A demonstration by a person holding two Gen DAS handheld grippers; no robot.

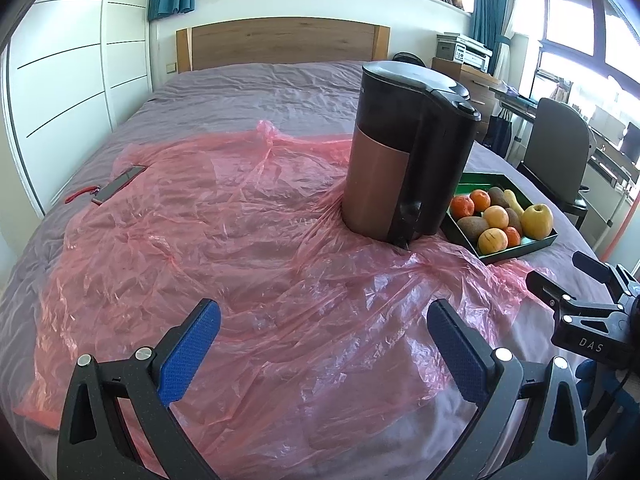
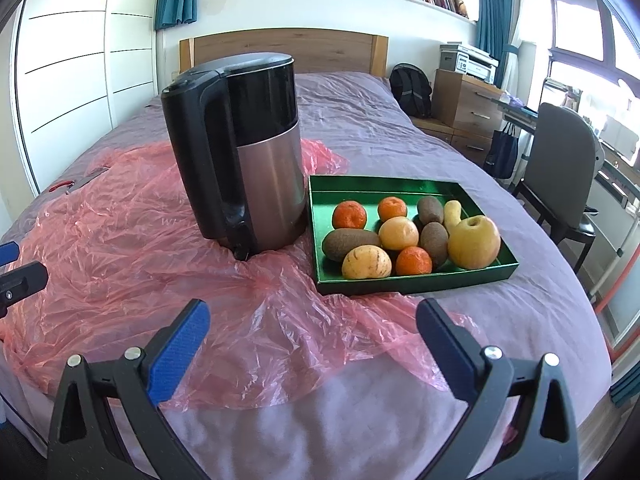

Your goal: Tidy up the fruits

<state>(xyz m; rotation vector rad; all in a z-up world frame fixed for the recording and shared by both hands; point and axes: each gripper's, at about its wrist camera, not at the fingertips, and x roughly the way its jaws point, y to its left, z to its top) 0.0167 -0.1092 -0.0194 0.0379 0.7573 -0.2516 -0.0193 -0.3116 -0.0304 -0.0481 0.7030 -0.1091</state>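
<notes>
A green tray (image 2: 400,190) sits on the bed and holds several fruits: oranges (image 2: 349,215), kiwis (image 2: 350,243), a large yellow apple (image 2: 474,242), a pale round fruit (image 2: 398,233) and a speckled yellow fruit (image 2: 366,263). The tray also shows in the left wrist view (image 1: 516,250) at right. My right gripper (image 2: 314,332) is open and empty, in front of the tray. My left gripper (image 1: 324,334) is open and empty over the pink plastic sheet (image 1: 220,240), left of the tray.
A black and steel electric kettle (image 2: 244,160) stands on the plastic sheet just left of the tray. A phone (image 1: 119,190) and a red cord lie at the far left of the bed. A chair (image 2: 560,184) and desk stand to the right.
</notes>
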